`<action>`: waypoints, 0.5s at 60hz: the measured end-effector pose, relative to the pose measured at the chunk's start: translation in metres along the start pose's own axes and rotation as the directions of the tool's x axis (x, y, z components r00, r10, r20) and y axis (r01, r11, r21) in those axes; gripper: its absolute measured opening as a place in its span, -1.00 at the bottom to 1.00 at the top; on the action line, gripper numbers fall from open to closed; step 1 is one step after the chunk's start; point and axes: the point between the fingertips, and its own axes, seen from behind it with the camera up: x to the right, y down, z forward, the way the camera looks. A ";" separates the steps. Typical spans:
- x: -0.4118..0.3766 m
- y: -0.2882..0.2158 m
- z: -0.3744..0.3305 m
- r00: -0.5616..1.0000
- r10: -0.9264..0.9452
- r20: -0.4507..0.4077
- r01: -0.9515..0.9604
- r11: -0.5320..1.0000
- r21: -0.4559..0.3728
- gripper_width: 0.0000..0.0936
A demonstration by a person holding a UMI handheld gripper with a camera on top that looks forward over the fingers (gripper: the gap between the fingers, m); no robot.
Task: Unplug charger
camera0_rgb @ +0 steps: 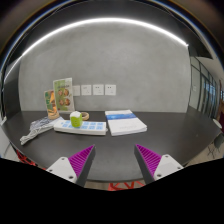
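A: What is the gripper point(116, 160) doing?

B: It is hovering over the near part of the table point(150, 140), released, with a wide gap between its fingers and nothing sitting in that gap. The purple pads point(82, 158) are facing each other across bare tabletop.

A: And beyond the fingers, taking the power strip point(80, 127) as the landmark?

B: The strip is lying flat on the table, well beyond the left finger. A green-and-white thing point(76, 120), probably the charger, is standing plugged into the strip's top near its left end. It is too small to tell more about it.

A: What is lying around the strip?

B: Just right of the strip a book point(126, 122) with a blue-and-white cover is lying flat, close to it; whether the two are touching cannot be told. Left of the strip a tangle of pale cable point(38, 127) is lying on the table. Behind the strip's left end a picture card point(61, 98) showing fruit is standing upright against the wall point(140, 70).

A: Anything on the wall itself?

B: Behind and above the strip a row of white wall plates point(97, 89) is sitting on the grey wall, just right of the card.
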 end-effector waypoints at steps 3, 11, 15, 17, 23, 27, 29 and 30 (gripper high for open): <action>-0.005 -0.003 0.005 1.000 -0.004 0.010 0.004 1.000 0.006 0.74; -0.048 -0.012 0.032 0.998 0.000 0.070 -0.002 1.000 0.029 0.75; -0.082 -0.015 0.055 0.994 -0.024 0.107 0.020 0.999 0.038 0.75; -0.100 -0.017 0.067 0.992 -0.039 0.123 0.035 0.999 0.042 0.75; -0.153 -0.021 0.116 0.985 -0.060 0.164 0.049 0.996 0.071 0.74; -0.178 -0.025 0.151 0.987 -0.051 0.155 0.039 0.996 0.076 0.74; -0.187 -0.027 0.169 0.988 -0.054 0.144 0.043 0.996 0.082 0.74; -0.190 -0.028 0.179 0.989 -0.057 0.135 0.047 0.995 0.083 0.74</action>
